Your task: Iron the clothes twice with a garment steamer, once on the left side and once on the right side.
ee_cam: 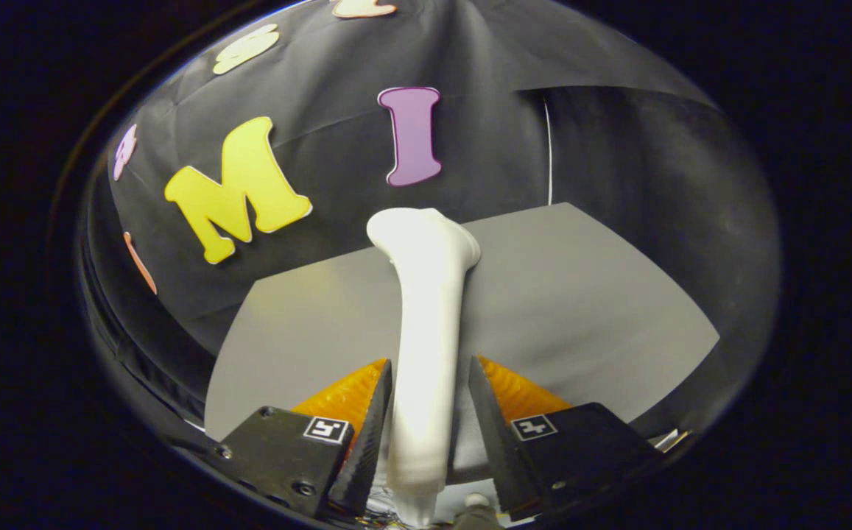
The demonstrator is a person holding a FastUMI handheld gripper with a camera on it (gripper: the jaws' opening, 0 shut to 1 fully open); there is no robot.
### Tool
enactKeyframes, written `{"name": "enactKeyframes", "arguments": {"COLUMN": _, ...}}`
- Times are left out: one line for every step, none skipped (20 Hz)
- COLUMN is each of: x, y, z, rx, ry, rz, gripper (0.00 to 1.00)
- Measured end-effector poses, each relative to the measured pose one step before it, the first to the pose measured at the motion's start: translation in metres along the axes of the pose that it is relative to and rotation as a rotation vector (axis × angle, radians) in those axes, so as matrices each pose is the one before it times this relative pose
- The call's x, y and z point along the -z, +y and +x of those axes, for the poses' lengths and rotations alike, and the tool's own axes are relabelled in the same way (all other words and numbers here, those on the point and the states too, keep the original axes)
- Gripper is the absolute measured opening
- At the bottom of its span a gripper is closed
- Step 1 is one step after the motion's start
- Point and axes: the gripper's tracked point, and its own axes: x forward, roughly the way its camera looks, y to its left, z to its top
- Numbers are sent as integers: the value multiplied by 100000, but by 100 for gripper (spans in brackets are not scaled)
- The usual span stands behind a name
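Note:
A white garment steamer (426, 324) stands up between my fingers, its handle running down past their bases and its wider head (426, 235) well beyond the tips. My gripper (429, 361) is shut on the handle: the left finger (374, 427) lies against it, while a thin sliver of table shows beside the right finger (492, 427) near its tip. The steamer's head hangs over the far edge of a grey table (580, 309).
The grey table spreads ahead and to both sides of the fingers. Black cloth booth walls (617, 162) rise right behind it, and a thin white seam or cord (548, 147) runs down the wall to the table's far edge.

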Motion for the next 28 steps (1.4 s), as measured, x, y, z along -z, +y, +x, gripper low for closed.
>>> {"name": "enactKeyframes", "arguments": {"x": 79, "y": -168, "z": -90, "rx": 855, "ry": 816, "rz": -91, "gripper": 59}}
{"name": "enactKeyframes", "arguments": {"x": 26, "y": 276, "z": 136, "rx": -854, "ry": 734, "rz": 834, "gripper": 55}}
{"name": "enactKeyframes", "arguments": {"x": 106, "y": 421, "z": -116, "rx": 306, "ry": 913, "rz": 1644, "gripper": 50}}
{"name": "enactKeyframes", "arguments": {"x": -60, "y": 96, "z": 608, "rx": 547, "ry": 291, "rz": -274, "gripper": 47}}
{"name": "enactKeyframes", "arguments": {"x": 60, "y": -143, "z": -367, "rx": 273, "ry": -635, "rz": -914, "gripper": 44}}
{"name": "enactKeyframes", "arguments": {"x": -138, "y": 42, "z": -102, "rx": -267, "ry": -731, "rz": 177, "gripper": 40}}
{"name": "enactKeyframes", "arguments": {"x": 22, "y": 14, "z": -52, "rx": -422, "ry": -534, "rz": -178, "gripper": 37}}
{"name": "enactKeyframes", "arguments": {"x": -140, "y": 41, "z": -128, "rx": -119, "ry": -1180, "rz": 539, "gripper": 35}}
{"name": "enactKeyframes", "arguments": {"x": -202, "y": 69, "z": -93, "rx": -190, "ry": -1669, "rz": -154, "gripper": 33}}
{"name": "enactKeyframes", "arguments": {"x": -156, "y": 187, "z": -77, "rx": -503, "ry": -1933, "rz": -211, "gripper": 32}}
{"name": "enactKeyframes", "arguments": {"x": -223, "y": 203, "z": -313, "rx": -875, "ry": -2417, "rz": 605, "gripper": 32}}
{"name": "enactKeyframes", "arguments": {"x": -350, "y": 321, "z": -503, "rx": -1143, "ry": -2324, "rz": 1101, "gripper": 32}}
{"name": "enactKeyframes", "arguments": {"x": -132, "y": 286, "z": -643, "rx": -857, "ry": -2503, "rz": 868, "gripper": 32}}
{"name": "enactKeyframes", "arguments": {"x": -319, "y": 313, "z": -662, "rx": -374, "ry": -2589, "rz": 187, "gripper": 32}}
{"name": "enactKeyframes", "arguments": {"x": -168, "y": 208, "z": -893, "rx": -155, "ry": -2535, "rz": -214, "gripper": 32}}
{"name": "enactKeyframes", "arguments": {"x": -202, "y": 324, "z": -884, "rx": -326, "ry": -2617, "rz": 395, "gripper": 32}}
{"name": "enactKeyframes", "arguments": {"x": -221, "y": 306, "z": -1268, "rx": -269, "ry": -2972, "rz": 890, "gripper": 32}}
{"name": "enactKeyframes", "arguments": {"x": -123, "y": 377, "z": -874, "rx": 8, "ry": -2625, "rz": 750, "gripper": 32}}
{"name": "enactKeyframes", "arguments": {"x": 76, "y": 483, "z": -1165, "rx": -136, "ry": -2600, "rz": 749, "gripper": 32}}
{"name": "enactKeyframes", "arguments": {"x": 130, "y": 681, "z": -1127, "rx": -284, "ry": -2097, "rz": -34, "gripper": 32}}
{"name": "enactKeyframes", "arguments": {"x": 326, "y": 691, "z": -1232, "rx": -526, "ry": -1798, "rz": -226, "gripper": 32}}
{"name": "enactKeyframes", "arguments": {"x": 178, "y": 773, "z": -1181, "rx": -371, "ry": -1515, "rz": -431, "gripper": 32}}
{"name": "enactKeyframes", "arguments": {"x": 228, "y": 679, "z": -1042, "rx": -209, "ry": -1606, "rz": -356, "gripper": 32}}
{"name": "enactKeyframes", "arguments": {"x": 149, "y": 762, "z": -1041, "rx": -241, "ry": -1795, "rz": -207, "gripper": 32}}
{"name": "enactKeyframes", "arguments": {"x": 183, "y": 857, "z": -1041, "rx": -79, "ry": -1554, "rz": -289, "gripper": 32}}
{"name": "enactKeyframes", "arguments": {"x": 151, "y": 833, "z": -1216, "rx": -414, "ry": -1825, "rz": -213, "gripper": 32}}
{"name": "enactKeyframes", "arguments": {"x": 89, "y": 977, "z": -1121, "rx": -673, "ry": -1854, "rz": -118, "gripper": 32}}
{"name": "enactKeyframes", "arguments": {"x": 142, "y": 866, "z": -1237, "rx": -535, "ry": -1932, "rz": 43, "gripper": 32}}
